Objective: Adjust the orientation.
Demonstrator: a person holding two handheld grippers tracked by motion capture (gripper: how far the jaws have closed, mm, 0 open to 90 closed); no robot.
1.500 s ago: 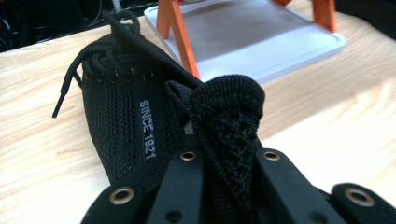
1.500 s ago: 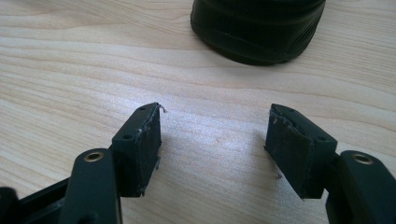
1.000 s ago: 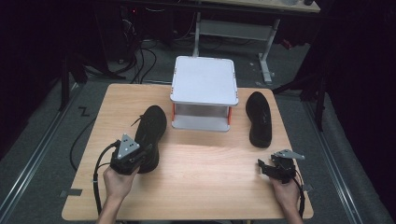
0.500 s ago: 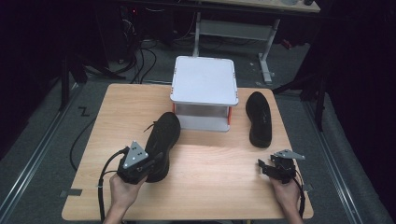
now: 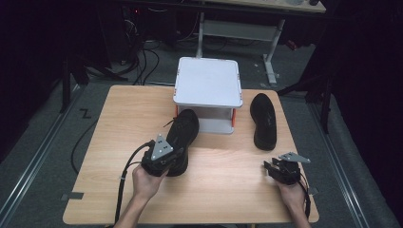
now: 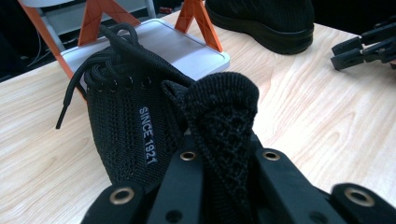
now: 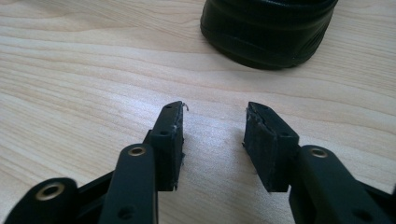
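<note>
Apparently heel-first, shoe (image 6: 135, 126) clamped in left gripper (image 6: 219, 158)

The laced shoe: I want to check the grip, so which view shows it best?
The left gripper view: the jaws pinch the shoe by its heel collar. The high view shows the shoe beside the white stand, grip hidden.

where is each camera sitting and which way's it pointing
High view: above the person's side, looking forward and down on the table; both forearms enter from the bottom, left tool on the left shoe, right tool near the right shoe.
Left gripper view: rides the left tool, looking along its jaws clamped on the left shoe's heel, toward the rack.
Right gripper view: rides the right tool, jaws apart with nothing between them, having just been closing, low over the table, facing the right shoe.
Shared: the right shoe appears in all three views.
</note>
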